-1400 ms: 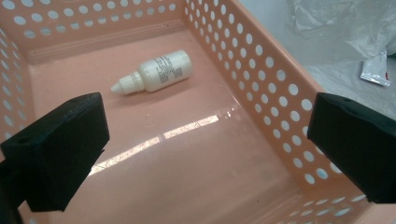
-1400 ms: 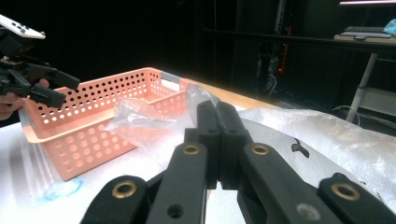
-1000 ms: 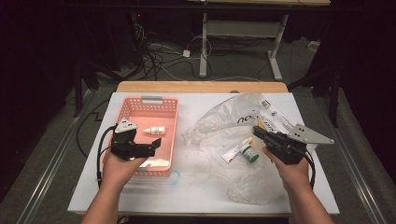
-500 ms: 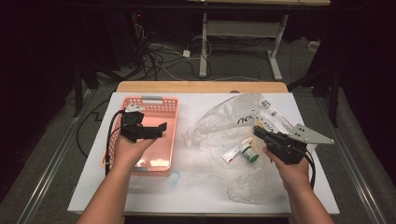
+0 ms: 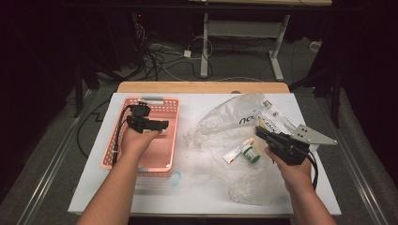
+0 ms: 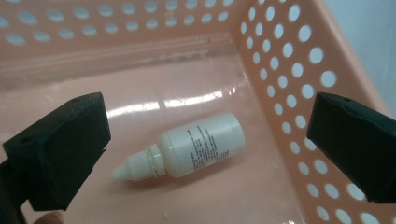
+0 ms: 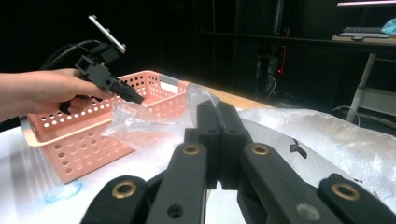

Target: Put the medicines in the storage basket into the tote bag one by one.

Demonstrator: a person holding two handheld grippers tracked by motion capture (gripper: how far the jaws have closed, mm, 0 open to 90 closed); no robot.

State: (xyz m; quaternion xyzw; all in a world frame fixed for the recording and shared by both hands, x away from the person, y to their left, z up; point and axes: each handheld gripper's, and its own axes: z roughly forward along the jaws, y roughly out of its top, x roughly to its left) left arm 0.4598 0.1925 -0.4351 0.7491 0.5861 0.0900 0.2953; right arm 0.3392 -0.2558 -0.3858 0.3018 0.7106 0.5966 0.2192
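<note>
A pink perforated basket point(image 5: 172, 145) stands on the left of the white table. My left gripper point(image 5: 161, 125) hangs over its far half, open, jaws well apart. In the left gripper view a small white dropper bottle point(image 6: 201, 145) lies on its side on the basket floor point(image 6: 93, 84) beyond the open left gripper point(image 6: 205, 109), untouched. My right gripper point(image 5: 259, 131) hovers at the right over a crumpled clear plastic bag point(image 5: 234, 119), shut with nothing in it. In the right gripper view the closed right gripper point(image 7: 217, 112) points toward the basket point(image 7: 84, 135) and the left gripper point(image 7: 133, 95).
A small white bottle with a green cap point(image 5: 250, 153) and a small tube point(image 5: 232, 155) lie by the bag near the right gripper. A faint bluish ring point(image 5: 176, 178) marks the table in front of the basket. Cables and table legs fill the dark floor beyond.
My left gripper has moved from the basket's near edge toward its far half and dipped lower into it. The right gripper has stayed put.
</note>
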